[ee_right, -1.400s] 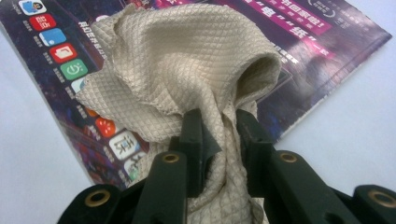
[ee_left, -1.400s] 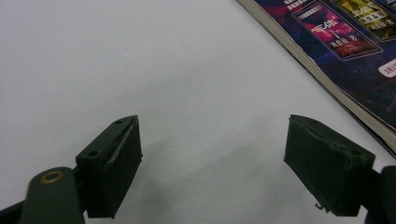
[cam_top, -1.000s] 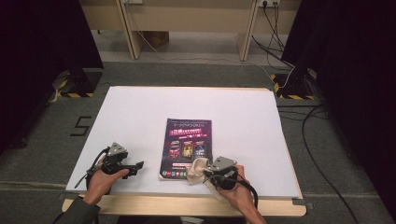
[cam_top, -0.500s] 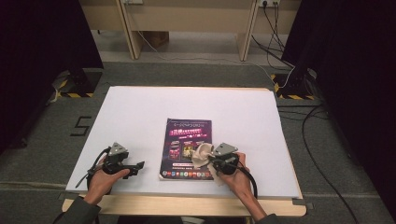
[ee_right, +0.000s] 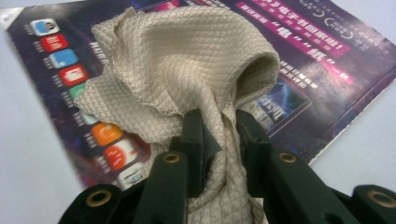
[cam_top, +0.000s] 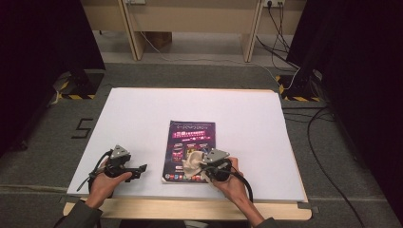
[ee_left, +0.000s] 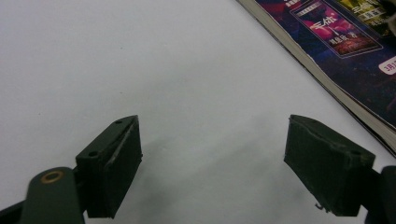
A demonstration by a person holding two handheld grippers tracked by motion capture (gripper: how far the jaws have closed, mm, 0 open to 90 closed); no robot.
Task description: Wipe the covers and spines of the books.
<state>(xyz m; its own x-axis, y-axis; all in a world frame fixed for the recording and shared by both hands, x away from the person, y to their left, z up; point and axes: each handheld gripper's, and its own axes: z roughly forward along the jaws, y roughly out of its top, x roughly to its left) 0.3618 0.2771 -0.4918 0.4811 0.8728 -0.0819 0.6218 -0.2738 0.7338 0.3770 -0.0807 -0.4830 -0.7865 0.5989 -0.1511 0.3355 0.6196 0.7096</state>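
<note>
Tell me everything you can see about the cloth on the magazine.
The cloth is beige with a fine diamond-weave texture, soft and crumpled into loose folds rather than spread flat. It is gathered into a bunch, pinched between the black jaws of the right tool, and its free part billows over the near part of the magazine's dark purple cover.

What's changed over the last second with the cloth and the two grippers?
The right gripper, shut on the beige cloth, has carried it from the magazine's lower right corner further up onto the cover. No grab or release: the cloth was pinched throughout. The left gripper stayed put, jaws open over the white table, and the magazine has not shifted.
</note>
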